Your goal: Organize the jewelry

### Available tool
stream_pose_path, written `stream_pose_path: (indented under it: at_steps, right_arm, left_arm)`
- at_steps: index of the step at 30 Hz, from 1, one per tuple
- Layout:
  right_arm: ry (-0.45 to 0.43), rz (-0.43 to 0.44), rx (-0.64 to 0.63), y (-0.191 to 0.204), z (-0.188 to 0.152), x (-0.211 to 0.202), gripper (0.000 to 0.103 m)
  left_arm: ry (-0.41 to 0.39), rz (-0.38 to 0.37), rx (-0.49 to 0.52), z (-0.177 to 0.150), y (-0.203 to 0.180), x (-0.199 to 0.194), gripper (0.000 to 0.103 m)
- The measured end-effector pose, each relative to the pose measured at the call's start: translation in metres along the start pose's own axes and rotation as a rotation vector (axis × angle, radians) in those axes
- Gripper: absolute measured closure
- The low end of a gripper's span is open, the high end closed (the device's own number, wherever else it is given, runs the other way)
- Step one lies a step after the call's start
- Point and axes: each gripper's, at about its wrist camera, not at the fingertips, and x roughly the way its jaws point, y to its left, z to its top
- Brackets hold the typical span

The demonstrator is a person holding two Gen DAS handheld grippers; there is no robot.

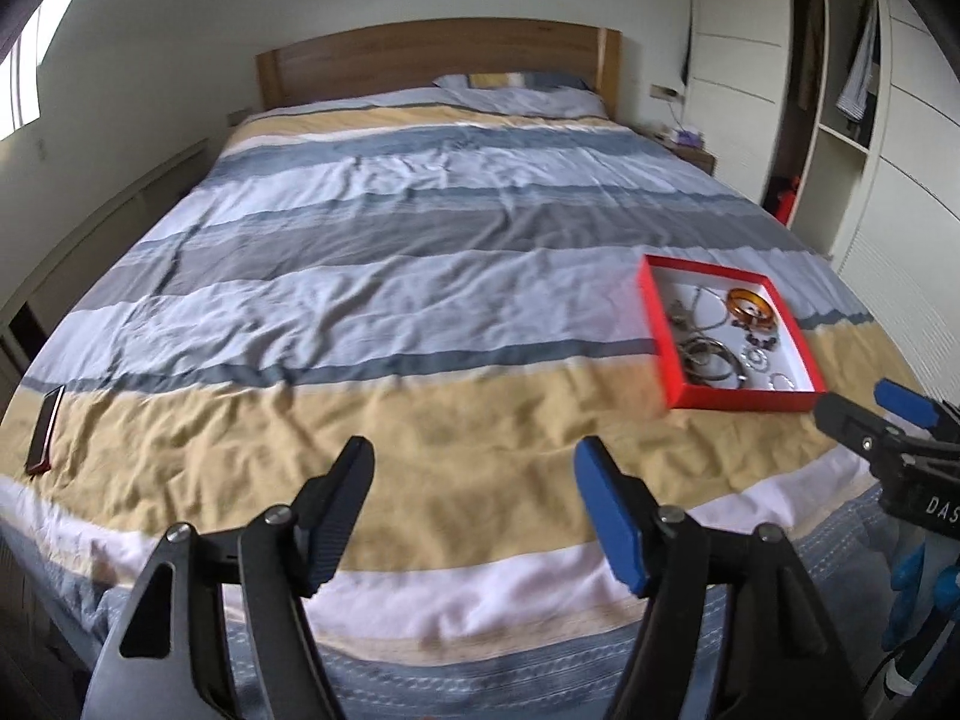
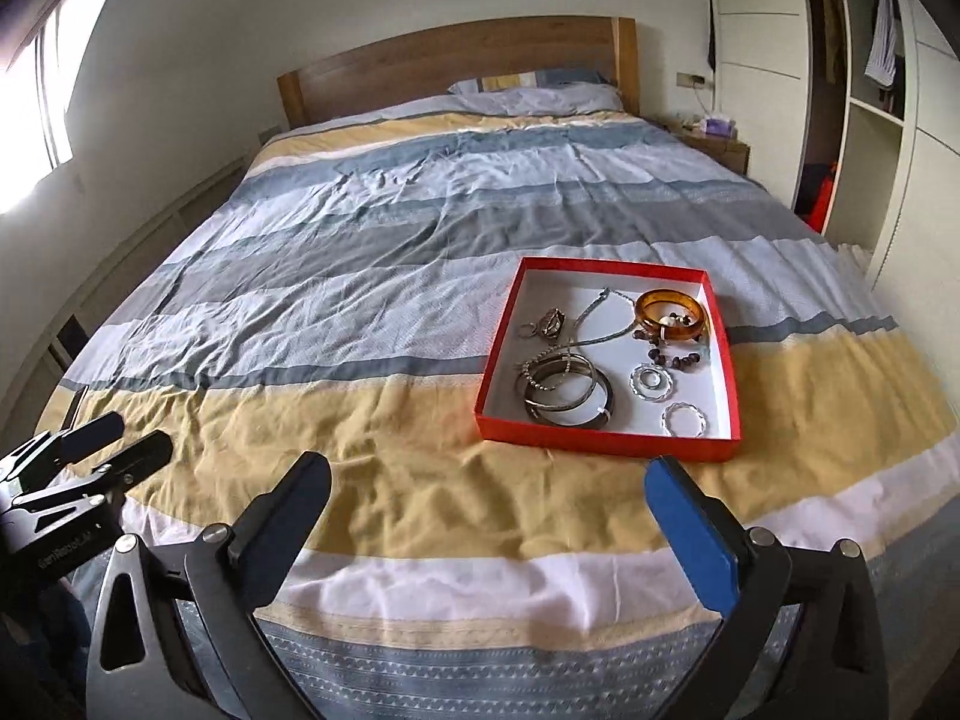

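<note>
A shallow red box [image 2: 600, 441] with a white inside lies on the striped bedcover, ahead and slightly right of my right gripper [image 2: 489, 471]. That gripper is open and holds nothing. In the box lie an amber bangle [image 2: 669, 312], stacked metal bangles [image 2: 564, 396], a silver chain [image 2: 594, 312], dark beads [image 2: 675, 360] and two silver rings [image 2: 653, 384]. My left gripper [image 1: 474, 456] hangs open and empty over the yellow stripe, with the red box [image 1: 654, 324] off to its right. The left wrist view also catches the right gripper [image 1: 864, 405] at its right edge.
A flat dark red object [image 1: 45, 432] rests near the bed's left edge. The bed runs back to a wooden headboard [image 2: 456, 54] and pillow. A nightstand [image 2: 717, 144] and an open white wardrobe [image 2: 864, 120] stand on the right.
</note>
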Motion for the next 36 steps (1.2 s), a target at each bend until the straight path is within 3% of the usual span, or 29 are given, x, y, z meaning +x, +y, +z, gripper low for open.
stream_pose_path:
  at_steps: [7, 15, 36]
  right_arm:
    - [-0.012, -0.016, -0.038, 0.022, -0.017, -0.004, 0.001]
    - [-0.017, -0.029, -0.069, 0.031, -0.028, -0.006, 0.001]
    - [0.02, -0.062, -0.02, 0.006, -0.047, 0.013, 0.001]
  left_arm:
    - [-0.045, 0.069, -0.01, -0.016, 0.023, -0.015, 0.035]
    - [-0.066, 0.086, -0.028, -0.031, 0.032, -0.02, 0.035]
    - [0.0, 0.114, -0.039, -0.049, 0.039, 0.003, 0.035]
